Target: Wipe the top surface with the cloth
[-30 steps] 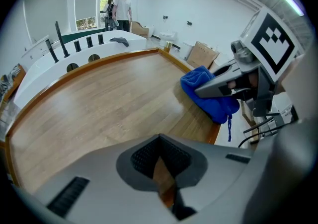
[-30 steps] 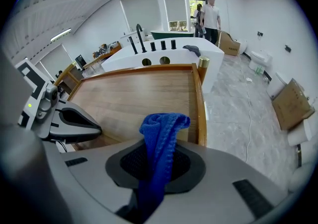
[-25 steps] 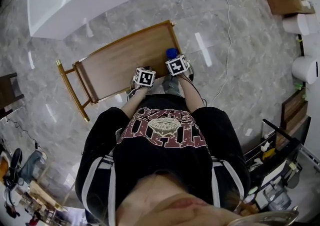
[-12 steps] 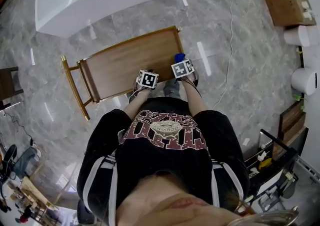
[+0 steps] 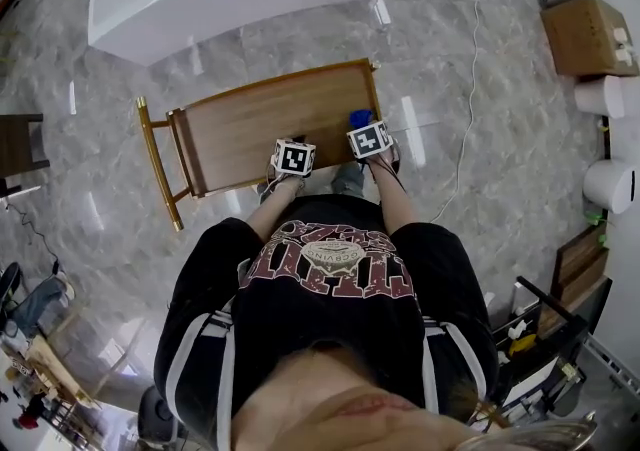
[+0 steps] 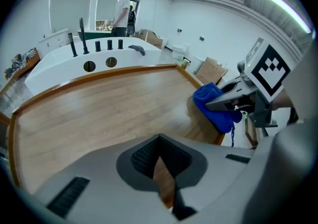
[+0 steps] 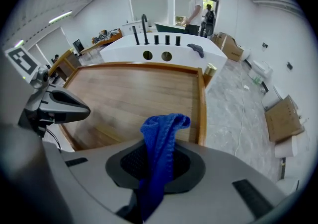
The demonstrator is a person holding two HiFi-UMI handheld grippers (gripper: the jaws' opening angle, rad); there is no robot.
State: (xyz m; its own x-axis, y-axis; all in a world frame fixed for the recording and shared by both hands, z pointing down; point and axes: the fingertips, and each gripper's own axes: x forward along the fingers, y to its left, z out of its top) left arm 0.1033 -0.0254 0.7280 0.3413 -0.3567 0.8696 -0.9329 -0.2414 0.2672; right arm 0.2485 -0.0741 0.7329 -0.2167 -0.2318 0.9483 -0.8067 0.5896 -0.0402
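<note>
Marble floor [image 5: 480, 89] in grey is spreading across the whole room. A long white counter [image 5: 200, 9] with two round holes and a row of black upright fittings is standing at the far side. Nearer in, a wooden table [image 5: 260, 119] with a raised rim and a gold-coloured frame [image 5: 155, 164] is sitting on the floor. A person in a black printed shirt [image 5: 330, 319] is standing at its near long edge, reaching both arms over it. A second person in a white top [image 7: 195, 7] is standing well beyond the counter, and a cardboard box [image 5: 590, 34] is lying off to the right.

The right gripper [image 7: 158, 151] is holding its jaws clenched on a blue cloth [image 7: 161, 138], which is bunching up out of them and drooping over the right-hand end of the table top, just inside the rim. Whether the cloth is pressing on the wood I cannot tell. The left gripper [image 6: 159, 141] is hovering over the near edge of the table, beside the right one, with its jaws closed together on nothing.
</note>
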